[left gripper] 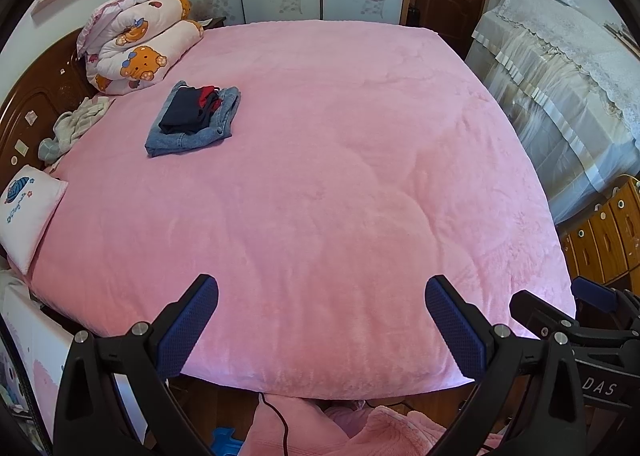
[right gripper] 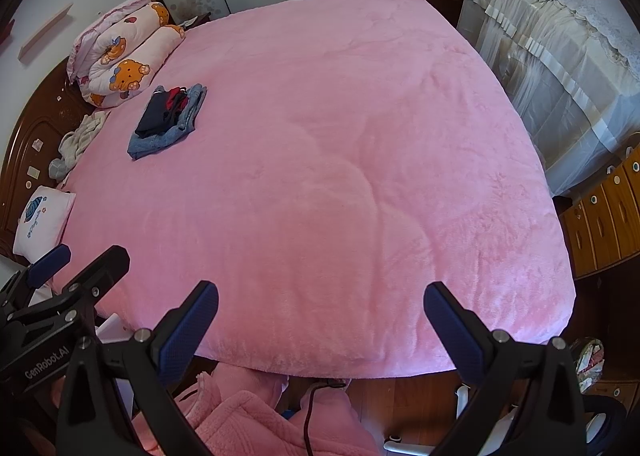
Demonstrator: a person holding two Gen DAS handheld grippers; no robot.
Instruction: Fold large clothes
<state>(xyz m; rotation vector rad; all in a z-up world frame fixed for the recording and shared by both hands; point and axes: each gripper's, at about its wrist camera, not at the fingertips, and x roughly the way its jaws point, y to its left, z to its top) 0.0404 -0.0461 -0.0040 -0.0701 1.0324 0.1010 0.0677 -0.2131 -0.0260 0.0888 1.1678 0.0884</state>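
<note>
Blue-padded and spread wide, my left tool [left gripper: 322,320] hangs over the near edge of the bed [left gripper: 320,176], gripping nothing. My right tool [right gripper: 321,322] is likewise held apart and carries nothing; in the left wrist view it shows at the lower right [left gripper: 560,308], just beside the left one. Below both, off the foot of the bed, I see a fluffy pink garment [right gripper: 248,416] bunched low in front of me, with a dark cable [right gripper: 310,416] trailing across it. The pink plush blanket [right gripper: 340,156] covers the whole bed and lies fairly smooth. Far off toward the headboard [left gripper: 28,108] sits a folded stack of clothes [left gripper: 194,118], denim underneath and dark pieces on top. Beyond it a rolled bear-print quilt [left gripper: 140,48] rests against the headboard, and a small pink pillow [left gripper: 28,212] lies at the bed's left edge.
</note>
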